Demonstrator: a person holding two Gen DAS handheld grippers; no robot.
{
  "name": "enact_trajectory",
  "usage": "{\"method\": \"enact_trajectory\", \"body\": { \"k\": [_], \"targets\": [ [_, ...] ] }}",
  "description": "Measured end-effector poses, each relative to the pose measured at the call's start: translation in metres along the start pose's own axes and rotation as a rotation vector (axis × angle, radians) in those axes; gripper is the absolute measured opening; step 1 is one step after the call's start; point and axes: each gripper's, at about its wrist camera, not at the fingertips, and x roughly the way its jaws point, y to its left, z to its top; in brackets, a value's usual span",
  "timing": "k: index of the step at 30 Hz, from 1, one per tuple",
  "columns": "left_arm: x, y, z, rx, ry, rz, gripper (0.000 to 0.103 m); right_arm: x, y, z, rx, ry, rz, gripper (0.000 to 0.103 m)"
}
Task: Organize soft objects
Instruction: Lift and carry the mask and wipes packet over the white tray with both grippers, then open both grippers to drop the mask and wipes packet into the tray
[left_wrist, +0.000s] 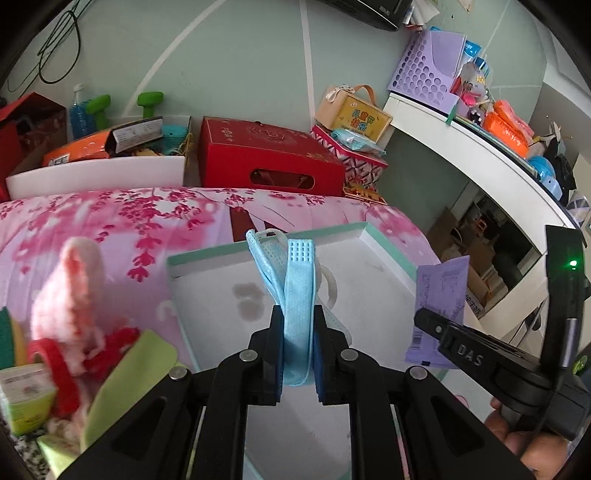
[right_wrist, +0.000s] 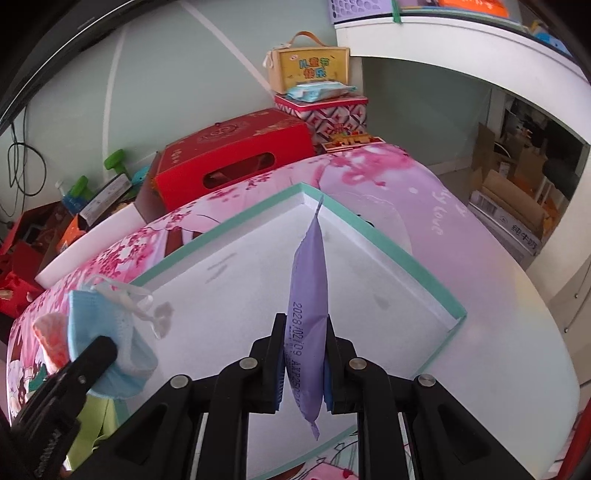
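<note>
My left gripper (left_wrist: 298, 314) is shut on a folded light-blue face mask (left_wrist: 295, 280), held over a shallow white box with a mint-green rim (left_wrist: 207, 258). In the right wrist view the same mask (right_wrist: 107, 332) hangs from the left gripper's tip at the lower left. My right gripper (right_wrist: 306, 325) is shut on a flat purple packet (right_wrist: 309, 280) that stands on edge above the box's white floor (right_wrist: 240, 295). From the left wrist view the purple packet (left_wrist: 439, 306) shows at the right, pinched in the right gripper. A fluffy pink-and-white cloth (left_wrist: 70, 288) lies left of the box.
The box rests on a pink floral cloth (left_wrist: 110, 221). Red tape (left_wrist: 51, 362), a light-green cloth (left_wrist: 136, 365) and small cartons lie at the lower left. Behind stand a red gift box (left_wrist: 266, 155), a white bin (left_wrist: 96, 173) and a white desk (left_wrist: 472, 147).
</note>
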Motion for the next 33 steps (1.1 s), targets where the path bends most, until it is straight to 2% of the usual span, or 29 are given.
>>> {"method": "enact_trajectory", "body": {
  "k": [7, 8, 10, 11, 12, 14, 16, 19, 23, 26, 30, 33],
  "targets": [
    [0.025, 0.003, -0.003, -0.001, 0.030, 0.032, 0.016, 0.005, -0.003, 0.001, 0.011, 0.010, -0.009, 0.020],
    [0.025, 0.004, -0.003, -0.001, 0.033, 0.038, 0.021, 0.006, -0.002, 0.001, 0.009, 0.014, -0.010, 0.020],
    [0.026, 0.006, -0.003, -0.005, 0.038, 0.046, 0.039, 0.006, -0.001, 0.001, 0.003, 0.018, -0.017, 0.022],
    [0.026, 0.007, -0.003, -0.008, 0.042, 0.047, 0.053, 0.006, -0.001, 0.001, 0.002, 0.019, -0.018, 0.029],
    [0.026, 0.008, -0.004, -0.009, 0.044, 0.049, 0.061, 0.005, -0.001, 0.002, 0.001, 0.019, -0.019, 0.041],
    [0.024, 0.008, -0.003, -0.010, 0.045, 0.055, 0.062, 0.004, -0.001, 0.002, 0.002, 0.015, -0.026, 0.059],
    [0.020, 0.009, -0.002, -0.015, 0.034, 0.060, 0.065, 0.002, -0.002, 0.002, 0.001, 0.006, -0.027, 0.059],
    [0.017, 0.013, 0.000, -0.023, 0.032, 0.072, 0.075, 0.002, 0.000, 0.002, -0.010, 0.007, -0.033, 0.062],
    [0.013, 0.020, 0.002, -0.044, 0.027, 0.108, 0.090, 0.003, -0.001, 0.002, -0.013, 0.017, -0.038, 0.072],
    [0.010, 0.025, 0.003, -0.056, 0.017, 0.142, 0.096, 0.004, -0.002, 0.002, -0.014, 0.020, -0.042, 0.087],
    [0.007, 0.030, 0.003, -0.065, 0.006, 0.182, 0.099, 0.006, -0.003, 0.002, -0.015, 0.027, -0.051, 0.101],
    [0.004, 0.029, 0.003, -0.059, -0.012, 0.193, 0.100, 0.008, -0.005, 0.001, -0.007, 0.037, -0.058, 0.103]
  ]
}}
